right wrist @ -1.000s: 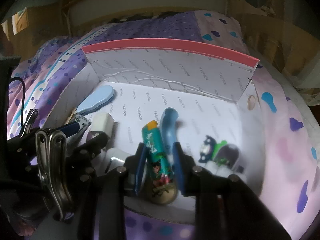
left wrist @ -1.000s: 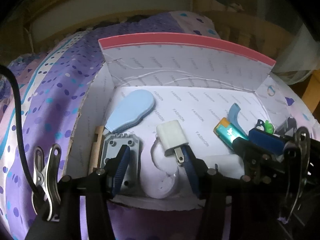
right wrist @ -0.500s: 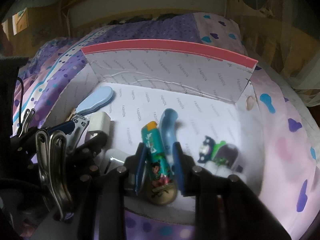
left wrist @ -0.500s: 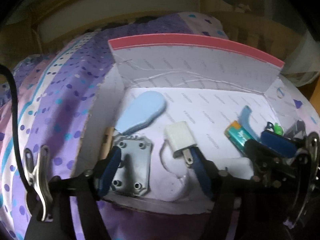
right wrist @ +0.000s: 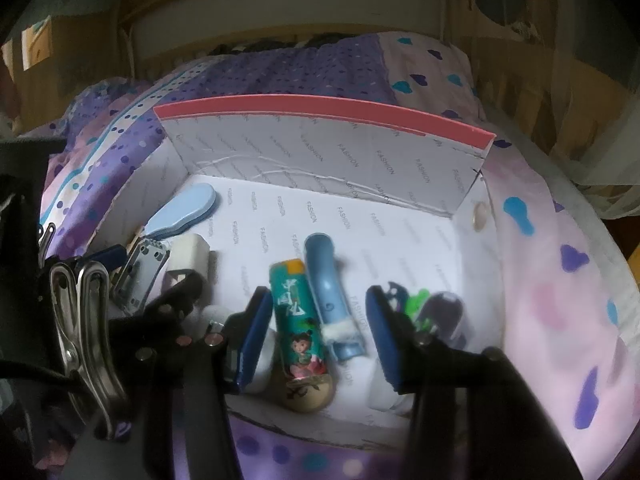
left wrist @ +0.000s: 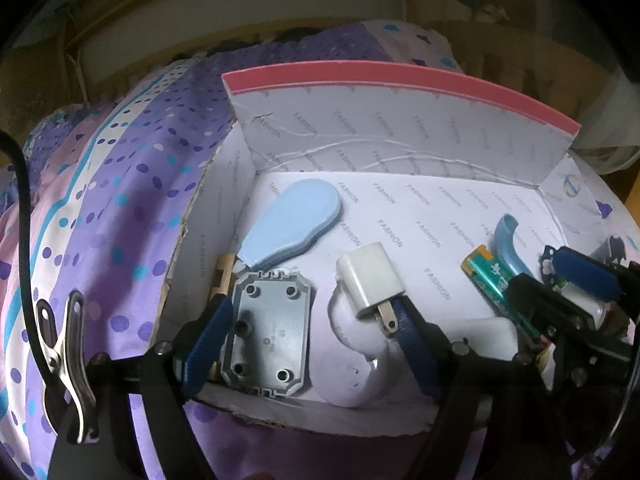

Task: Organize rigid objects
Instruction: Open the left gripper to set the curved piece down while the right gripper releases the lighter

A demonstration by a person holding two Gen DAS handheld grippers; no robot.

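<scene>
A white cardboard box (left wrist: 400, 80) with a pink rim lies on the bed and holds the objects. In the left wrist view my left gripper (left wrist: 310, 336) has its jaws opening over a grey plate (left wrist: 268, 332) and a white charger plug (left wrist: 372, 280); neither pad presses on them. A white curved piece (left wrist: 360, 376) lies under the plug. In the right wrist view my right gripper (right wrist: 320, 336) has its jaws opening, with a teal tube (right wrist: 298, 316) and a blue curved piece (right wrist: 326, 280) lying loose between them. The left gripper (right wrist: 144, 272) shows at the left edge there.
A light blue oval piece (left wrist: 292, 220) rests at the box's back left. A small green and dark toy figure (right wrist: 414, 304) and a dark rounded object (right wrist: 444, 312) sit at the right. Purple dotted bedding (left wrist: 120, 200) surrounds the box, whose tall back wall (right wrist: 320, 152) stands behind.
The left jaws have spread wider and now straddle the grey plate as well as the plug. The right jaws have parted from the teal tube and blue piece, which stay put.
</scene>
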